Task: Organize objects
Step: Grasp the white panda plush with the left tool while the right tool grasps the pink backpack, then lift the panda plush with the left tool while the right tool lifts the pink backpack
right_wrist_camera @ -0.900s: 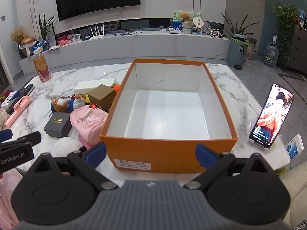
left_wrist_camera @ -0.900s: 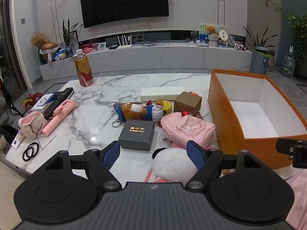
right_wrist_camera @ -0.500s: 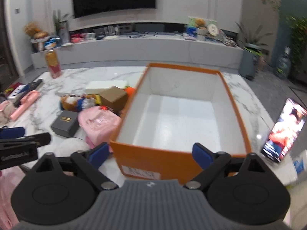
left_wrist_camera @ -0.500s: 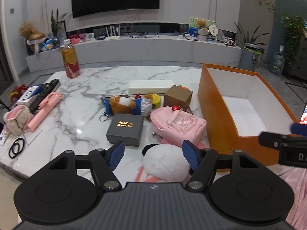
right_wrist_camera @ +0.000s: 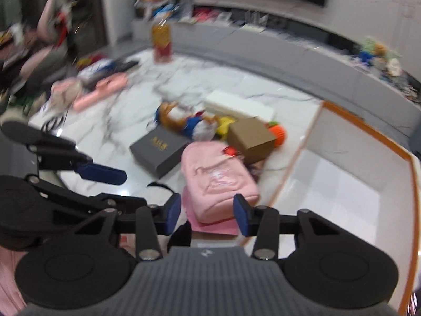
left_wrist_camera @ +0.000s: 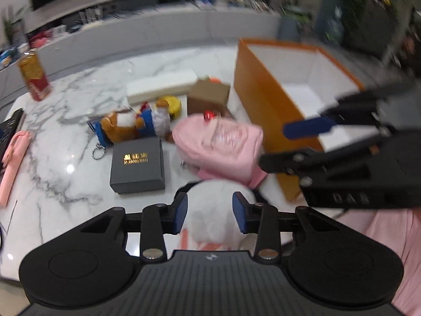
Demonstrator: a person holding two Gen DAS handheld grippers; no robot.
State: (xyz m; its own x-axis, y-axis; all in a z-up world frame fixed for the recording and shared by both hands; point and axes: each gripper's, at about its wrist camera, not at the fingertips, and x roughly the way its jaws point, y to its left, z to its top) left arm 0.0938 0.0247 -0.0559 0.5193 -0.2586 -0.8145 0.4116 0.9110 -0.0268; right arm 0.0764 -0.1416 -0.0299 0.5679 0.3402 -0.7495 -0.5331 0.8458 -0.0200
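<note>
An open orange box (left_wrist_camera: 265, 97) with a white inside stands at the right of the marble table (left_wrist_camera: 65, 110); it also shows in the right wrist view (right_wrist_camera: 363, 129). My left gripper (left_wrist_camera: 210, 212) is open, its fingers either side of a white plush (left_wrist_camera: 210, 205) without visibly touching it. My right gripper (right_wrist_camera: 207, 213) is open just above a pink mini backpack (right_wrist_camera: 218, 176), which also shows in the left wrist view (left_wrist_camera: 218, 142). A dark grey gift box (left_wrist_camera: 136, 162), a brown box (left_wrist_camera: 208, 97) and a bear plush (left_wrist_camera: 126, 126) lie beside it.
A long white box (left_wrist_camera: 160, 87), a drink bottle (left_wrist_camera: 33, 79) and a pink stick-shaped item (left_wrist_camera: 13, 158) lie on the left part. The right gripper's body (left_wrist_camera: 355, 158) crosses the left wrist view in front of the orange box. Both views are motion-blurred.
Both grippers moved forward and down toward the items; the right one swung left from the orange box to over the pink backpack. Both jaws narrowed but stay open.
</note>
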